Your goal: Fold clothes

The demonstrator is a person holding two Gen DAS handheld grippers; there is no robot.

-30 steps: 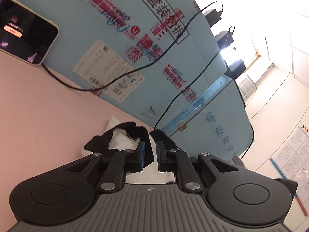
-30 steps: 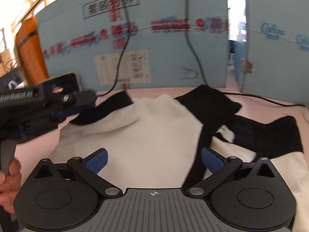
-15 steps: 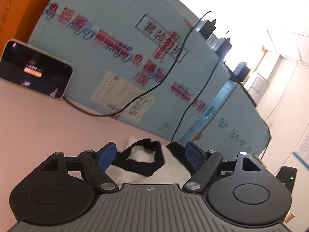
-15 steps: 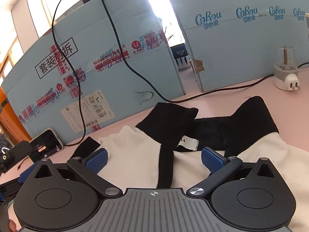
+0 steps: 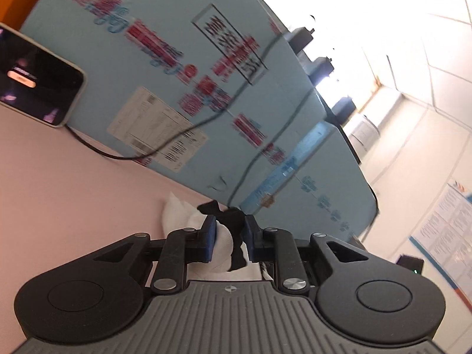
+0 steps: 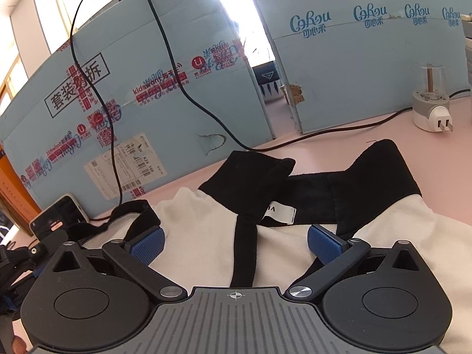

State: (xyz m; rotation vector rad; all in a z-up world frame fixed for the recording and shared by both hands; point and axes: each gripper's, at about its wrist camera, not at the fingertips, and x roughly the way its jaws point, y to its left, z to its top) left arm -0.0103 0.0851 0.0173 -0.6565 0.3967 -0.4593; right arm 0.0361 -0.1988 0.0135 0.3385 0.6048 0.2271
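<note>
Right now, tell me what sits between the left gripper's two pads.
In the left wrist view, the left gripper is closing on a bunched fold of the white and black shirt; nothing else lies there.

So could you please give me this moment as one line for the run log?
step: fold clothes | left gripper: closing on black-trimmed edge of white shirt | right gripper: open above shirt, holding nothing | shirt: on pink table
</note>
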